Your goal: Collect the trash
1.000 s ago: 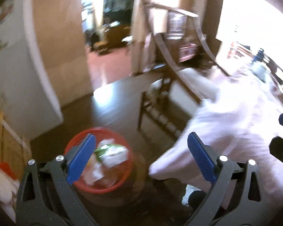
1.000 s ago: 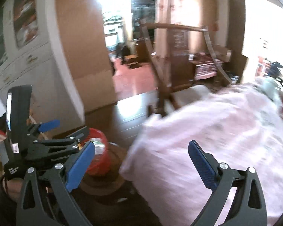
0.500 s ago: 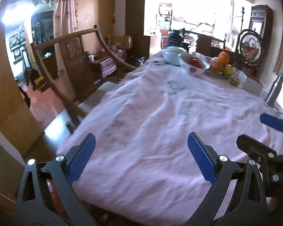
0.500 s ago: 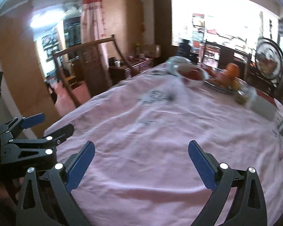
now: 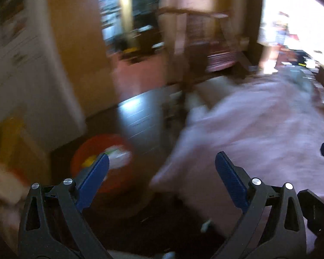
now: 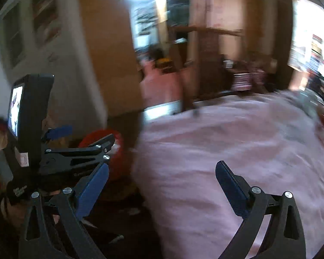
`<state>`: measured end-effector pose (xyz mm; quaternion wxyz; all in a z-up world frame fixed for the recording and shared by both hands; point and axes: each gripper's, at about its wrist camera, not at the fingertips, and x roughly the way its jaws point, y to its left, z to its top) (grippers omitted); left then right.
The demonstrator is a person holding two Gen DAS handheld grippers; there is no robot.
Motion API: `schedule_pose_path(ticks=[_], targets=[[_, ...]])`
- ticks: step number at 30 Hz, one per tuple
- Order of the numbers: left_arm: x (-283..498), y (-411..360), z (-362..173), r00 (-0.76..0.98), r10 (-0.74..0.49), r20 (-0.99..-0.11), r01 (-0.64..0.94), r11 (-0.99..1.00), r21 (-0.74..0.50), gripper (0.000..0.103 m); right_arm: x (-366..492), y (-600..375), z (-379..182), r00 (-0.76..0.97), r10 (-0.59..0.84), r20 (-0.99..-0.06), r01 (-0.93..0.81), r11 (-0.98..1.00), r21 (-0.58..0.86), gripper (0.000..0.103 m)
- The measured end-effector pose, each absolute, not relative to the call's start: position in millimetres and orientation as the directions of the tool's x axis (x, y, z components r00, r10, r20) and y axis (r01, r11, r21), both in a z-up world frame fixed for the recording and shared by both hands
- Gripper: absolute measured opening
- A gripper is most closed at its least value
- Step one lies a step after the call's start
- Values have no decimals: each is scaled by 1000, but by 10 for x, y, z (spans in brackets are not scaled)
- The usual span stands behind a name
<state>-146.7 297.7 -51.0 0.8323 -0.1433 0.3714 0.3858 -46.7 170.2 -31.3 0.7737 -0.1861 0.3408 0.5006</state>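
Observation:
Both views are motion-blurred. A red trash bin stands on the dark floor at lower left, with white and green wrappers inside. My left gripper is open and empty, above the floor just right of the bin. My right gripper is open and empty over the edge of the pink tablecloth. The left gripper's body shows in the right wrist view, in front of the bin.
The table with the pink cloth fills the right side. A wooden chair stands at its far edge. A white cabinet and an orange wall are at the left. A doorway opens to a reddish floor.
Both cameras have swung back left and down from the tabletop to the floor and the red bin. Both grippers stay open and empty.

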Motion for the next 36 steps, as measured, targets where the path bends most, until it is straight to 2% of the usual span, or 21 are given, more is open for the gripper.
schedule_pose_path(ticks=[3, 8, 23, 36], targets=[[-1829, 3321, -727, 262, 575, -775, -853, 514, 93, 95, -651, 2215, -569, 180, 620, -763, -935, 350, 63, 97], [-2218, 3693, -934, 153, 544, -825, -912, 399, 94, 95, -909, 2695, -870, 117, 592, -797, -958, 280, 68, 97], [-2730, 3856, -1123, 117, 514, -850, -941, 331, 71, 95, -1144, 3119, -1355, 64, 507, -860, -958, 272, 89, 97], [-2788, 3838, -1068, 137, 534, -834, -940, 334, 60, 96, -1164, 3145, -1364, 52, 500, -865, -959, 266, 96, 97]])
